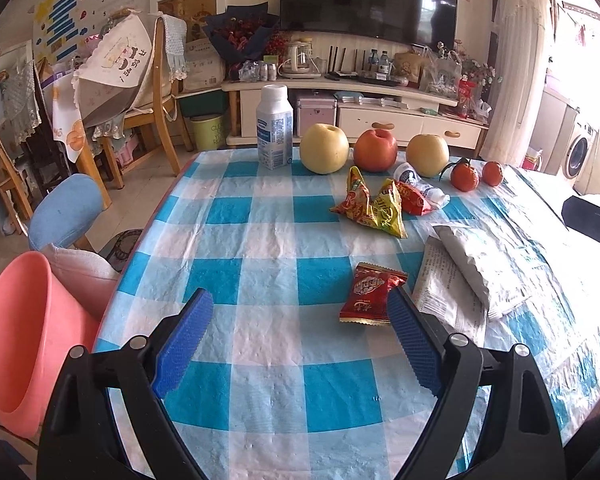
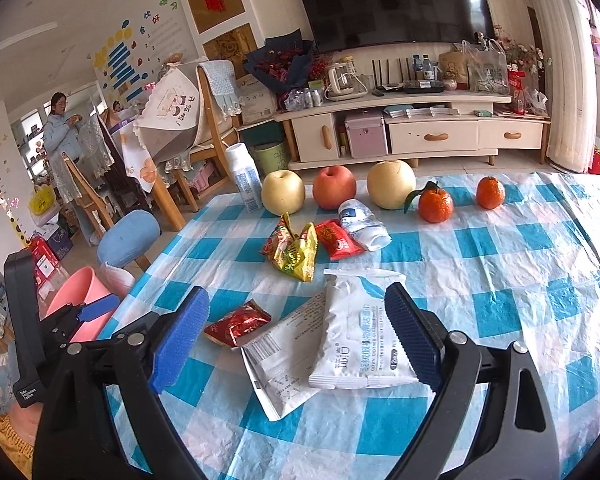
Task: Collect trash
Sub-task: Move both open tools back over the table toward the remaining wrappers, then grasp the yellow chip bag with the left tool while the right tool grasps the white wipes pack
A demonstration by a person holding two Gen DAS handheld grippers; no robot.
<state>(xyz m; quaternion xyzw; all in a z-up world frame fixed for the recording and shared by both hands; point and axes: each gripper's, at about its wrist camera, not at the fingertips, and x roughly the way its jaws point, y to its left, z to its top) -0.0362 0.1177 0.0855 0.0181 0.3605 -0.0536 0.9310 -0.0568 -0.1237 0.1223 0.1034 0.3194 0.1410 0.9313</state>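
While both the left gripper point(image 1: 300, 336) and right gripper point(image 2: 296, 336) are held spread and empty, the red wrapper point(image 1: 370, 294) is seen near the table's left edge, lengthwise away from the camera. It is flanked by 2 white packets point(image 1: 466, 276); a pink bin point(image 1: 28, 336) is placed below that edge.

Crinkled plastic cloth point(image 1: 284, 240) covers the surface; glossy foil red wrapper point(image 1: 370, 294); smooth matt pink plastic bin point(image 1: 24, 320).

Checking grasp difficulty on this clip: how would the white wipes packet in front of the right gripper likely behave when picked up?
The white wipes packet looks soft and creased, so it would probably sag rather than stay stiff. Its glossy film may be slippery. It overlaps the flat white wrapper, which could drag along.
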